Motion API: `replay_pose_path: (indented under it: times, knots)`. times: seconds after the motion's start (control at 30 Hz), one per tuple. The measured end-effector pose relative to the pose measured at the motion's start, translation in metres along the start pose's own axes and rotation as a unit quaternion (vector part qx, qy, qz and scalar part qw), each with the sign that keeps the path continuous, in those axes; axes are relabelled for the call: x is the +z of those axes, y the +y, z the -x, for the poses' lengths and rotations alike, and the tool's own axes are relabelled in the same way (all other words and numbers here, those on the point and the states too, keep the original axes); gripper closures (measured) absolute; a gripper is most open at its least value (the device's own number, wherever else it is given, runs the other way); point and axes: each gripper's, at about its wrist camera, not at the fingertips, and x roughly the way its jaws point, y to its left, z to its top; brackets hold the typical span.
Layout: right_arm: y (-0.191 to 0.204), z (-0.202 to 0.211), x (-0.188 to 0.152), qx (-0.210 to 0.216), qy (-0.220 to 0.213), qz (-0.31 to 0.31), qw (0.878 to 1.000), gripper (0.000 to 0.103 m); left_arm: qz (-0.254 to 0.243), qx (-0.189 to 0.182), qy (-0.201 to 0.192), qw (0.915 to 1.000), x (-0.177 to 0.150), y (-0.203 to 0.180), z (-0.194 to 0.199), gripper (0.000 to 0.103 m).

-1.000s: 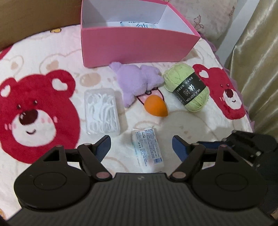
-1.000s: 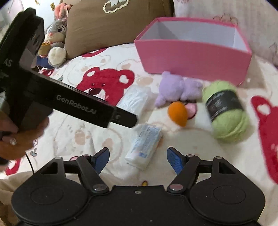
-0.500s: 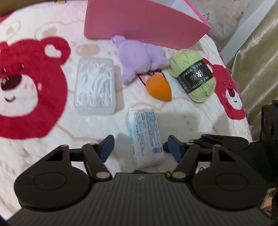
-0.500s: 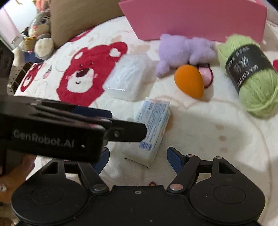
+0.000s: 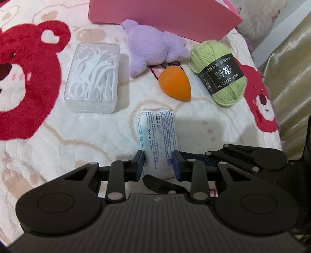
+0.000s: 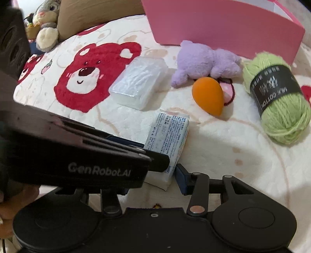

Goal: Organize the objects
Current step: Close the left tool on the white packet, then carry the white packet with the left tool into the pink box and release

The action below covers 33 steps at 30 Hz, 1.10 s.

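Note:
A white and blue tissue pack [image 5: 157,134] lies on the bear-print blanket [image 5: 58,148]. My left gripper [image 5: 157,164] is closing, and its blue pads press the pack's near end from both sides. My right gripper [image 6: 153,173] is closing too, around the same end of the pack [image 6: 169,134]. Its right finger [image 6: 180,179] stands just off the pack, and its left finger is hidden behind the left gripper's body. Beyond the pack lie a clear box of floss picks [image 5: 93,77], a purple plush [image 5: 153,44], an orange sponge [image 5: 175,81] and green yarn [image 5: 219,72].
A pink box [image 5: 165,15] stands behind the objects. The bed edge and a gold curtain [image 5: 291,58] are at the right. A brown pillow [image 6: 97,13] and a rabbit plush [image 6: 46,23] sit at the far left. A hand holds the left gripper.
Both grippers have come down over the tissue pack. The left jaws have closed onto its near end, and the right jaws have narrowed around it.

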Motion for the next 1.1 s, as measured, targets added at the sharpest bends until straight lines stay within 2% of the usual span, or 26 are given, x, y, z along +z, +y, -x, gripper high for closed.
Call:
replay_pose_path:
  times: [0.13,0.3,0.5,0.7,0.97,1.1]
  knots:
    - [0.000,0.001,-0.003,0.001,-0.008,0.006,1.000,0.053,-0.022,0.007,-0.011,0.9997,-0.004,-0.009,0.003,0.071]
    - [0.005,0.012,-0.004,-0.006,-0.018,0.013,1.000,0.053,-0.025,-0.010,-0.019,0.9994,-0.005,-0.009,0.017,0.070]
    - [0.016,0.045,0.002,-0.019,-0.050,0.033,0.998,0.053,-0.040,-0.033,-0.045,0.9976,0.002,-0.019,0.051,0.070]
    - [0.029,0.083,0.015,-0.033,-0.079,0.059,0.995,0.053,-0.041,-0.068,-0.053,0.9954,0.019,-0.021,0.086,0.070]
    - [0.033,0.116,0.044,-0.024,-0.099,0.058,0.993,0.053,-0.053,-0.076,-0.049,0.9945,0.051,-0.030,0.123,0.070]
    - [0.029,0.132,0.065,-0.011,-0.117,0.056,0.991,0.053,-0.059,-0.076,-0.064,0.9933,0.072,-0.033,0.142,0.070]
